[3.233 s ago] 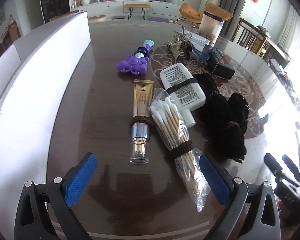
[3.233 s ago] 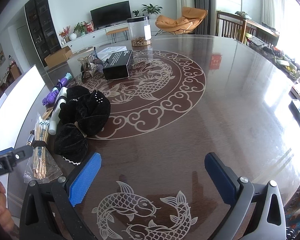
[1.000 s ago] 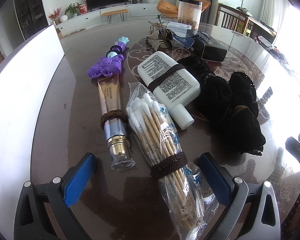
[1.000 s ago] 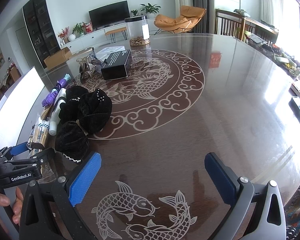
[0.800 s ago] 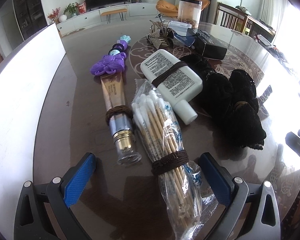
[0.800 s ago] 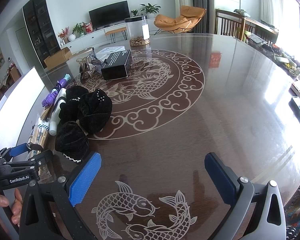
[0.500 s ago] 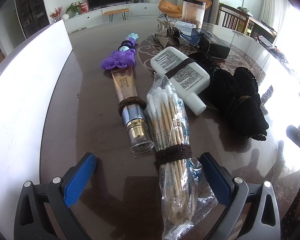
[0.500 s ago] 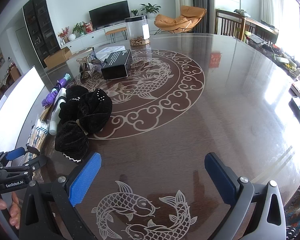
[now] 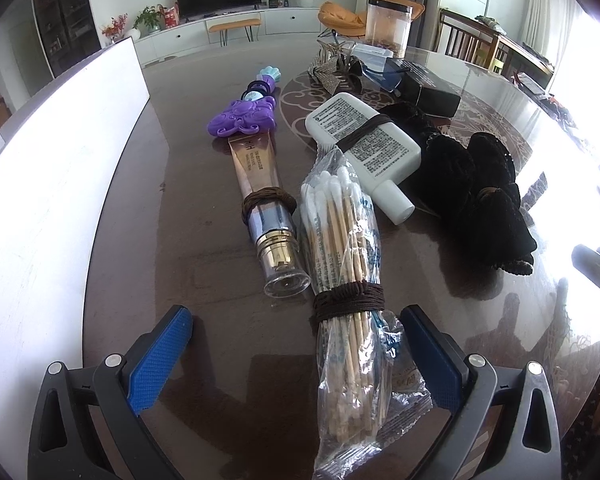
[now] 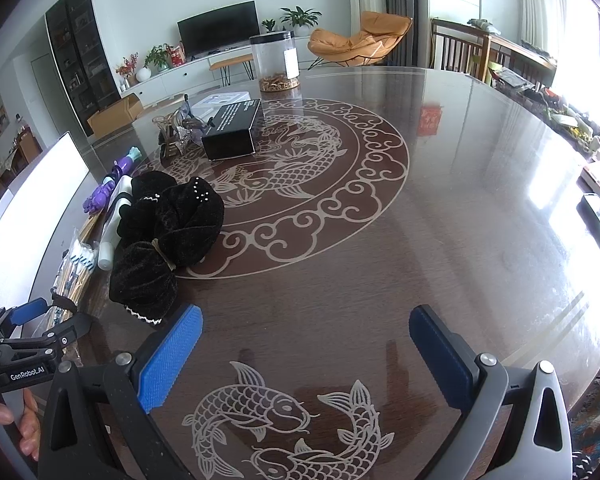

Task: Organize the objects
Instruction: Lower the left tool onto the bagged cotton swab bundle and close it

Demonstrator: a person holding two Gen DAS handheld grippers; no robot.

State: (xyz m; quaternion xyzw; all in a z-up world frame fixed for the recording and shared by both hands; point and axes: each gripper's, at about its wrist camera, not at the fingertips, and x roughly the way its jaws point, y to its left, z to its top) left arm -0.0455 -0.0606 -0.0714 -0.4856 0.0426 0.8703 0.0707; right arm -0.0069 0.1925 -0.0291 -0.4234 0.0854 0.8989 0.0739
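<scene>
A bag of cotton swabs [image 9: 346, 256] tied with brown cord lies on the dark table, its near end between the fingers of my open left gripper [image 9: 296, 344]. Beside it lie a gold tube [image 9: 266, 208], a white bottle [image 9: 366, 148], a purple octopus toy [image 9: 242, 118] and black velvet scrunchies [image 9: 480, 196]. In the right wrist view my right gripper [image 10: 304, 344] is open and empty above the fish pattern, with the scrunchies [image 10: 168, 232] to its left and the left gripper [image 10: 40, 320] around the swabs [image 10: 70, 272].
A white box wall [image 9: 48, 184] runs along the left. A black box [image 10: 232, 130], hair clips [image 10: 176, 128] and a clear jar [image 10: 276, 62] stand farther back. The table edge [image 9: 580, 380] is near on the right.
My left gripper has swung left and moved lower, so the swab bag's near end now lies between its fingers. The right gripper has not moved.
</scene>
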